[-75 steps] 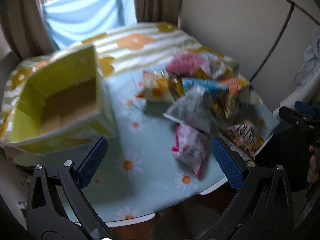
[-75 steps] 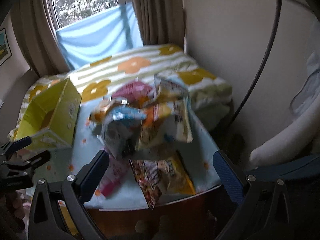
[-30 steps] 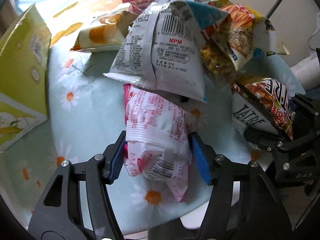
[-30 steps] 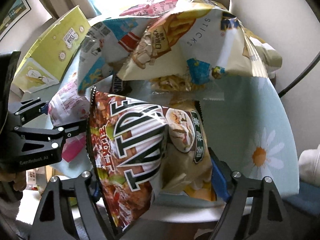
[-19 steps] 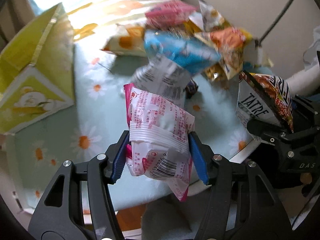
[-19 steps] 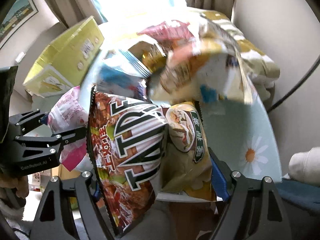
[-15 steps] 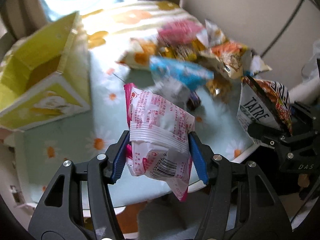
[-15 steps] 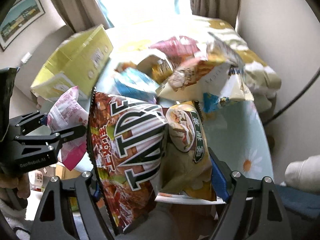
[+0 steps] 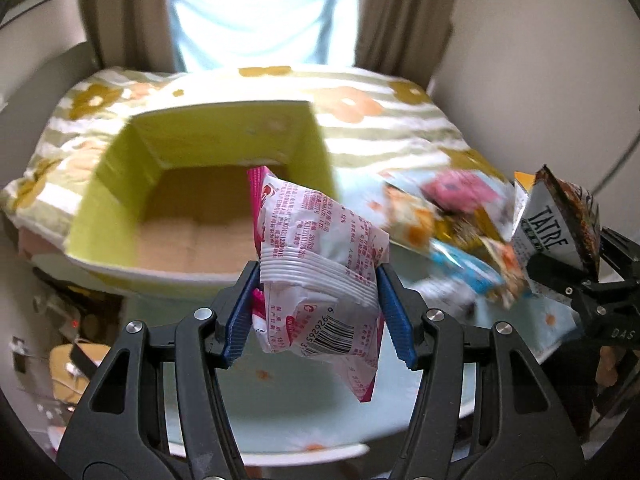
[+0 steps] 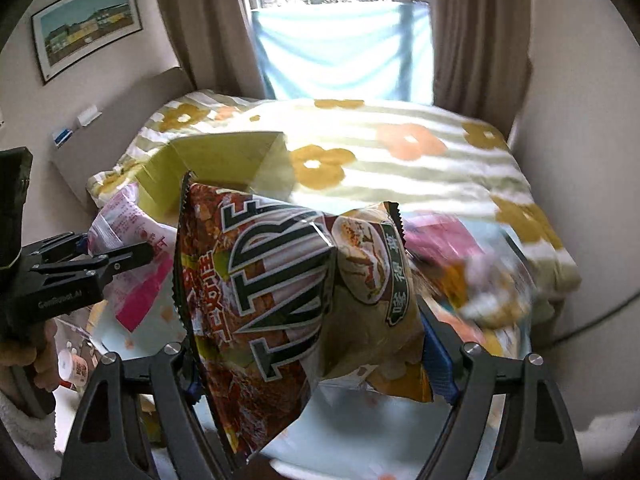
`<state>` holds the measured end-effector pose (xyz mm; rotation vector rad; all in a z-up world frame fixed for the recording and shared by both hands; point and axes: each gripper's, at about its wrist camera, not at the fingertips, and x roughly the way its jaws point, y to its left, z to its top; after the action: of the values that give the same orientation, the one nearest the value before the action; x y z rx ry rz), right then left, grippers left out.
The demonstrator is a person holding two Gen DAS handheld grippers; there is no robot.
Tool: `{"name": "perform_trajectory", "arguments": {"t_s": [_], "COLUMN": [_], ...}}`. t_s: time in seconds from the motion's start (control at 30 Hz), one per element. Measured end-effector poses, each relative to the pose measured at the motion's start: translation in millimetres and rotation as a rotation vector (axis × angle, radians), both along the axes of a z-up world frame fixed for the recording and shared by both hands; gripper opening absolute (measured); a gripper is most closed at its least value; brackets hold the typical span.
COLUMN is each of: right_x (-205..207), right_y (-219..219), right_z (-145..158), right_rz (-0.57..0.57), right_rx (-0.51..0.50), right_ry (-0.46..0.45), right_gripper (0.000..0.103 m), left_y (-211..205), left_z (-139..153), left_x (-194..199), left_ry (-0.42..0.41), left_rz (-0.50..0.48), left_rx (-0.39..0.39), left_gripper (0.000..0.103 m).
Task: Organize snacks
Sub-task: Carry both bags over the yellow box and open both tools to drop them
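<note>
My left gripper (image 9: 320, 312) is shut on a white and pink snack packet (image 9: 320, 256), held in the air in front of an open yellow-green cardboard box (image 9: 120, 184) whose brown floor shows bare. My right gripper (image 10: 316, 356) is shut on a large brown and red chip bag (image 10: 288, 288), also lifted above the table. In the left wrist view that chip bag (image 9: 560, 220) shows at the far right. In the right wrist view the left gripper (image 10: 116, 260) with the pink packet (image 10: 132, 240) is at the left, and the box (image 10: 224, 160) lies behind both.
A heap of several snack bags (image 9: 452, 216) lies on the light-blue daisy tablecloth (image 9: 304, 408), right of the box. Behind the table is a bed with a flowered striped cover (image 10: 400, 152), then curtains and a window. Clutter lies on the floor (image 9: 72, 360) at the left.
Both grippers have risen from the table with their bags and swung left. The box now sits straight ahead of the left gripper, and the snack heap has slid to the right.
</note>
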<state>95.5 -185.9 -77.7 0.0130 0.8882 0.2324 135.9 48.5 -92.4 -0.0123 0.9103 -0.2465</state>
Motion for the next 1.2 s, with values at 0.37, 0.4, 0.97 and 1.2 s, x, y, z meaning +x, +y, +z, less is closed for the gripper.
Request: {"name": "perform_trajectory", "arguments": {"t_s": [0.37, 0.4, 0.97, 1.2], "right_x": [88, 98, 142, 149], "right_y": [134, 145, 191, 191], "right_z": [-3, -9, -50, -63], "right_rz": [0.040, 0.031, -0.040, -0.030], "right_rx": [0.035, 0.040, -0.010, -0.007], "right_ry": [0.024, 0.043, 0.197, 0.241], "right_gripper": [0.080, 0.080, 0.080, 0.083], "left_y": [125, 129, 168, 182], "left_z": [-2, -8, -46, -51], "left_x": [84, 93, 139, 132], "left_ry": [0.021, 0.034, 0.090, 0.117], "left_rz": [0.050, 0.046, -0.010, 0.043], "left_rx": [0.084, 0.086, 0.050, 0.041], "left_gripper": [0.054, 0.055, 0.103, 0.103]}}
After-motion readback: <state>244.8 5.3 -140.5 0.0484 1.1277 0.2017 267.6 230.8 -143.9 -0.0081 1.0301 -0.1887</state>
